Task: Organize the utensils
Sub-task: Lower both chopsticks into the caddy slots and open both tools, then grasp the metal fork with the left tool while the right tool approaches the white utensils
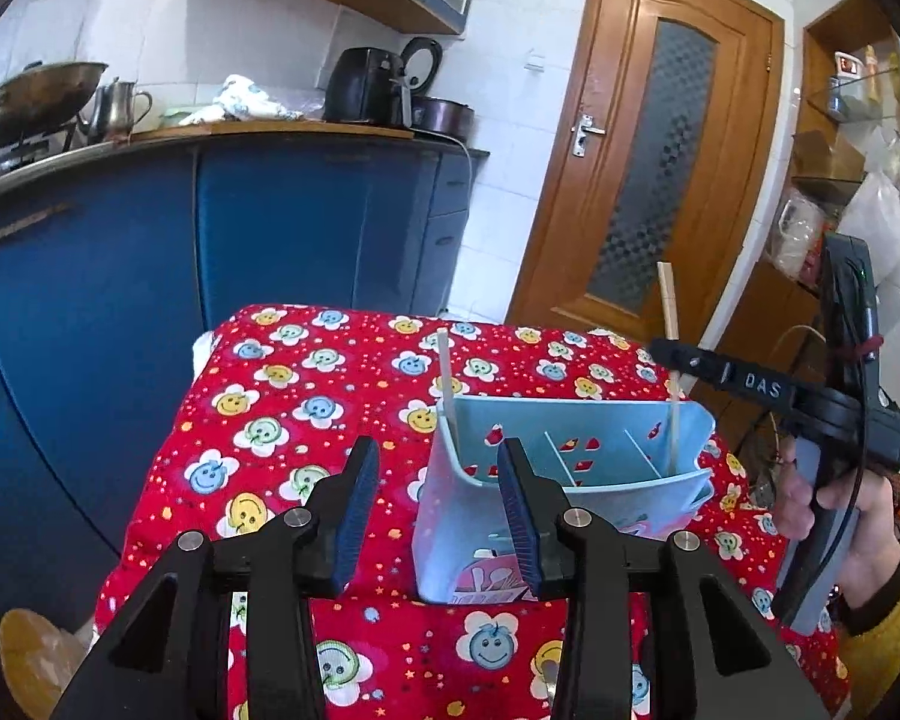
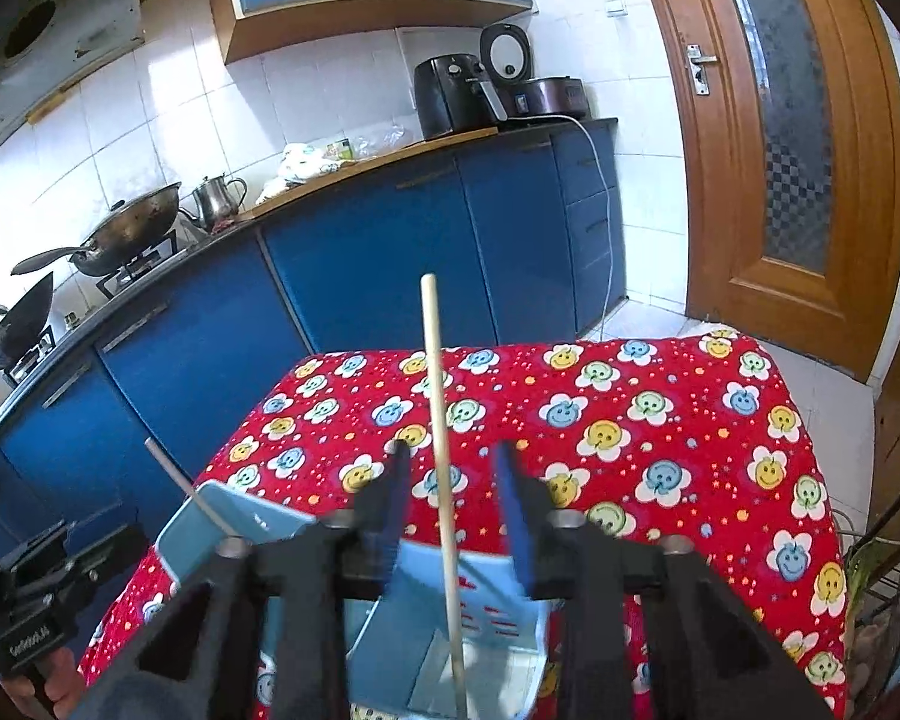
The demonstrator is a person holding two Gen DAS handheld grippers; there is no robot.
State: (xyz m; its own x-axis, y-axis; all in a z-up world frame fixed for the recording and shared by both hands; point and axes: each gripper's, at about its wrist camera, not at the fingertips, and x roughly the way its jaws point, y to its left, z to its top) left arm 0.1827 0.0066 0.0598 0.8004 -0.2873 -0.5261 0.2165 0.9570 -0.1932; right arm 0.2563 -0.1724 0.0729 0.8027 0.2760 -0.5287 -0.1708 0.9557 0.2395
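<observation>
The left gripper (image 1: 439, 501) gapes empty beside the blue holder (image 1: 570, 498); the right gripper (image 2: 453, 504) stands open around 1 upright chopstick (image 2: 441, 450).

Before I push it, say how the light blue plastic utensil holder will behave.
The light blue plastic utensil holder looks thin-walled and nearly empty: probably light. Tall on soft red flowered cloth, it may tip if pushed high.

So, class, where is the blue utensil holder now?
Left wrist view: the blue utensil holder stands on the red tablecloth, right of centre, beyond the left gripper.
</observation>
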